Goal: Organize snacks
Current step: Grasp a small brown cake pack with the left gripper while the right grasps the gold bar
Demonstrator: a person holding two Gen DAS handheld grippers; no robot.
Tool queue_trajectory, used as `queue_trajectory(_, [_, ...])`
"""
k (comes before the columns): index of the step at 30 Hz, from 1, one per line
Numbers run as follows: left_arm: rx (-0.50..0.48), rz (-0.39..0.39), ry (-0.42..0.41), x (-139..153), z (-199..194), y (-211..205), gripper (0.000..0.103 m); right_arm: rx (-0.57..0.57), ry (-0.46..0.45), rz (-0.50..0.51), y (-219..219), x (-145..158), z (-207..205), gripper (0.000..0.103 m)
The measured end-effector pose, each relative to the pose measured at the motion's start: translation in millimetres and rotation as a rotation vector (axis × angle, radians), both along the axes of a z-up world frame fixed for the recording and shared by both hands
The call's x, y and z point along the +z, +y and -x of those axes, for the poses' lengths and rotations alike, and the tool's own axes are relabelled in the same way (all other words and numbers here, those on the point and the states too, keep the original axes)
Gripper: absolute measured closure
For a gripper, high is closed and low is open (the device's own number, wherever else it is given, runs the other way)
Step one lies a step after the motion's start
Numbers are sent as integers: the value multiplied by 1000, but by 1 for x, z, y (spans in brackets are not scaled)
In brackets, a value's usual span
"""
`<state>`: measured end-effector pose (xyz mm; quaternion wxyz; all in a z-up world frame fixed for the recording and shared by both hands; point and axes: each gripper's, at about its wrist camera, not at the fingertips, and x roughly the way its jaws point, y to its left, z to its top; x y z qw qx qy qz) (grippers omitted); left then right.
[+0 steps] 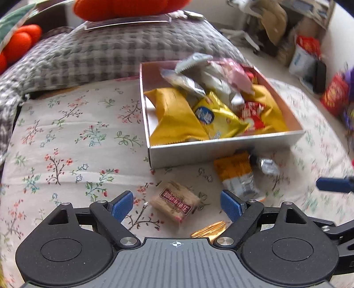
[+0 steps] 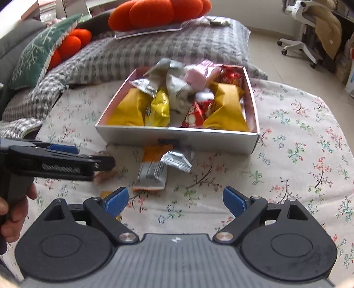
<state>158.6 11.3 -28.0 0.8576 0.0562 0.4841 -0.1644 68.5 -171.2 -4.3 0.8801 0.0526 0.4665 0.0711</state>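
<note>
Right under the left tongs [image 1: 176,207], which stand wide apart and hold nothing, lies a small tan snack pack [image 1: 175,203] on the flowery cloth [image 1: 66,137]. It looks light and puffy, with a crinkly wrapper that may slip, so I would pinch it across its short middle, not by the thin sealed ends. A gold wrapper [image 1: 209,229] lies just beside it. A bit further off, an orange and silver pack [image 2: 152,171] and a small silver pack [image 2: 177,161] lie close to the white box [image 2: 177,137], which is already heaped with yellow, red, pink and silver snacks. The right tongs [image 2: 174,202] are spread wide too, with nothing between them.

The cloth looks soft, so packs may sink in when pushed. Behind the box sit a grey checked blanket [image 2: 154,51] and orange cushions [image 2: 154,13]. An office chair [image 2: 298,33] stands on the floor far back.
</note>
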Motion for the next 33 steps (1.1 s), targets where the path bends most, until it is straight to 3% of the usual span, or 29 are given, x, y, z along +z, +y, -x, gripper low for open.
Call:
queue_trajectory(4, [-38,-53,-1,-8,1,-2,16,31,16,15,8,-6,3,12])
queue_trajectory(12, [-97,-73,7,-18,1,-8,16,111,51,24,32,-16,14,13])
queue_trajectory(19, [-78,-82,10,-25,-5,-7,18,141,84,27,44,-23,18,14])
queue_trajectory(24, [-61,-89,-1,-27,-6,-3,32,160,103,-6,52,-27,21,16])
queue_trajectory(26, [-57,-86,-9,-26,-6,-2,43,167,104,0,56,-29,22,18])
queue_trajectory(33, [-28,-58,-3,-21,-8,4,59,182,85,26,71,-34,28,22])
